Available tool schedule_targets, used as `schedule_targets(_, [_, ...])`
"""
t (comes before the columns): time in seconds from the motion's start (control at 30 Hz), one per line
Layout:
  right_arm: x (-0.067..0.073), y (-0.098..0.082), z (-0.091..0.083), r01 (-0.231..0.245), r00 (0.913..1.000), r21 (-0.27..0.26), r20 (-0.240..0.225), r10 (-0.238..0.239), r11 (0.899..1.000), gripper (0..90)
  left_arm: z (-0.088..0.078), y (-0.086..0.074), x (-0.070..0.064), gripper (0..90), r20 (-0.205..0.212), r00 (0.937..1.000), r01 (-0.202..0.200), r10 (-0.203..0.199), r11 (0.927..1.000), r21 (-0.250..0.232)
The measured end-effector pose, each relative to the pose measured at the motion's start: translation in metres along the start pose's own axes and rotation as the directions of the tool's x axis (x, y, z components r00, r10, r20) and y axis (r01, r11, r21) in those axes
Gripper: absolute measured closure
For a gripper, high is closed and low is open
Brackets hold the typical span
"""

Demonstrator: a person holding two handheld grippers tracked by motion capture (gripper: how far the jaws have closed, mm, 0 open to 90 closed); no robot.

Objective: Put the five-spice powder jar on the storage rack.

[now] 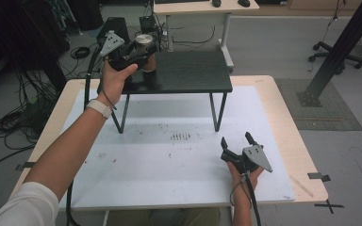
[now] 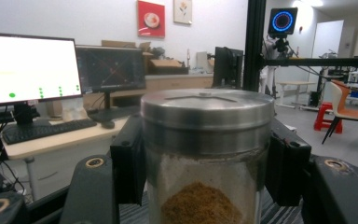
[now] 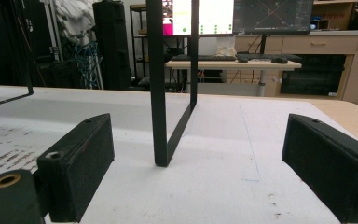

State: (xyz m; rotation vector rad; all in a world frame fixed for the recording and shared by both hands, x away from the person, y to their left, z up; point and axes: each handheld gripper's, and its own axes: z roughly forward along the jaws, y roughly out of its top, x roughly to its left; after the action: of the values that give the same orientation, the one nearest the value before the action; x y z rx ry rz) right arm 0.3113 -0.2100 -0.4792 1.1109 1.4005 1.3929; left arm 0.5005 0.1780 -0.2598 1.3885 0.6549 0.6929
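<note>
While the person's left hand reaches to the far left corner of a small black raised shelf, its left tool is clamped on a clear jar with a brushed metal lid. Seen from the left gripper view, the pads press both sides of the jar just under the lid, and brown powder fills the bottom. The jar appears to be at or just above the shelf top, near its left edge; whether it touches cannot be told. Moving rightward, the white surface under the shelf is bare apart from small dark marks. On the right, the right tool rests low near the front with its jaws wide and nothing between them, facing a black shelf leg. Risks from here: the grip sits high, so the smooth glass could slip or tilt; letting go so close to the edge could tip the jar off the shelf.
</note>
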Motion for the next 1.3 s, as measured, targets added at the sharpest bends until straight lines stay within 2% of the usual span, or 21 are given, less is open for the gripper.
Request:
schedule_targets(0.5, [0.0004,0.0000,0.0002,0.004,1.0000,0.001,0.003,-0.004,1.000,9.2,0.0011,-0.0037,0.0007,42.3,-0.002,0.9999,-0.017,0.017,0.9998,0.007])
schedule_targets(1.3, [0.0009,0.0000,0.0000,0.007,1.0000,0.001,0.002,-0.007,1.000,9.4,0.0012,-0.0037,0.0007,42.1,0.000,1.0000,-0.007,0.007,0.9999,0.009])
